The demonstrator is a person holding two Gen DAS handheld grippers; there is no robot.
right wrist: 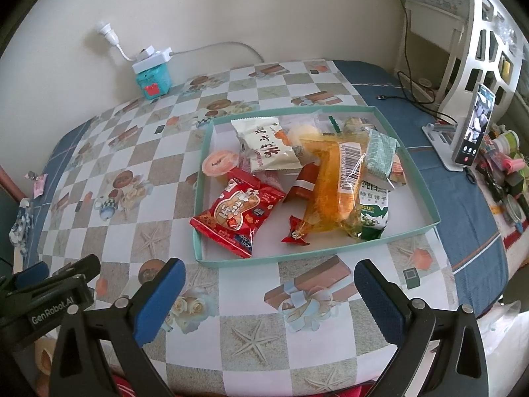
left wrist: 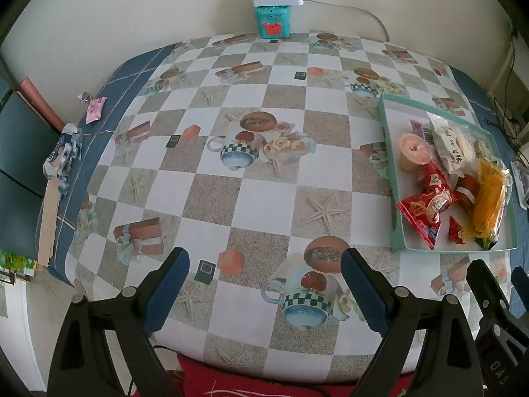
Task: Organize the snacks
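The left gripper (left wrist: 264, 281) hangs over the near edge of the table (left wrist: 211, 198), its blue-padded fingers (left wrist: 167, 292) spread wide with nothing between them, only the checked tablecloth below. The right gripper (right wrist: 269, 294) hangs just beside it, fingers (right wrist: 158, 302) equally wide and empty, pointing toward the tray (right wrist: 426, 198).

The snacks all lie in that shallow green-rimmed tray, which sits on the table's right part, just beyond the right gripper. Inside it, a red packet (right wrist: 238, 215) lies at the near left, a jelly cup (right wrist: 220, 163) behind it, and a white packet (right wrist: 267, 145) at the back. An orange bag (right wrist: 330, 185) lies across the middle, over a green biscuit pack (right wrist: 373, 208); a small red candy (right wrist: 296, 233) rests at its near end.

A teal box (right wrist: 152, 82) stands against the far wall with a white power strip (right wrist: 150, 59) on top. A phone (right wrist: 472, 132) stands upright on a stand to the right of the tray. A pink wrapper (left wrist: 96, 109) lies at the table's far left edge.
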